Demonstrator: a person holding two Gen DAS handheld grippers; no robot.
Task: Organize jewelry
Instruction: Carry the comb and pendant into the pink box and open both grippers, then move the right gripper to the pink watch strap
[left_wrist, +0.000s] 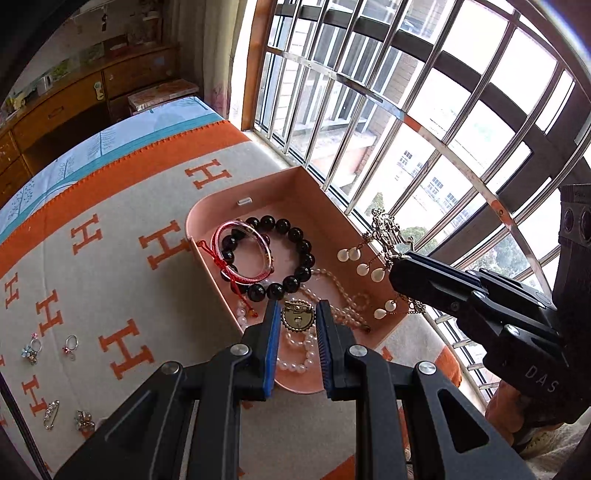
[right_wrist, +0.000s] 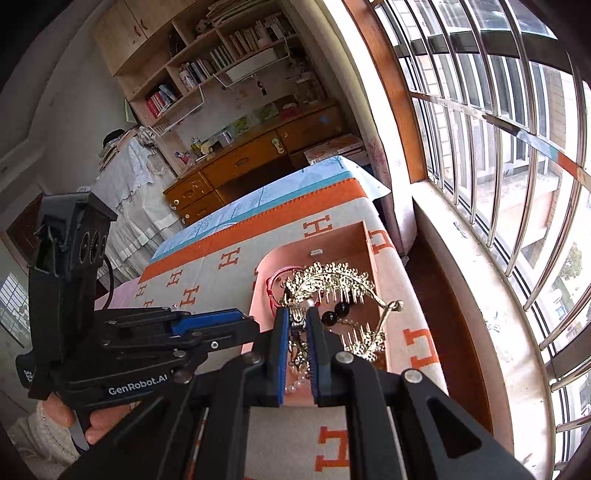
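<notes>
While your right gripper (right_wrist: 297, 325) pinches the gold hair comb (right_wrist: 332, 284) by its end, jaws nearly closed on it, comb hangs over the pink tray (left_wrist: 295, 184). Left gripper (left_wrist: 295, 317): jaws part-open, holding nothing, hovering above tray's near end. In tray: black bead bracelet (left_wrist: 295, 258), pink bangle (left_wrist: 240, 258), pearl strand (left_wrist: 295, 354), gold brooch (left_wrist: 297, 317). Rings (left_wrist: 70, 343) w/ pins lie on H-pattern blanket (left_wrist: 129, 258), well apart from tray.

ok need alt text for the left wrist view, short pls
The left gripper hovers open over a pink tray holding a dark bead bracelet, a pink bangle and pearl strands. The right gripper dangles a gold ornament with shell drops above the tray, beside a barred window.
</notes>
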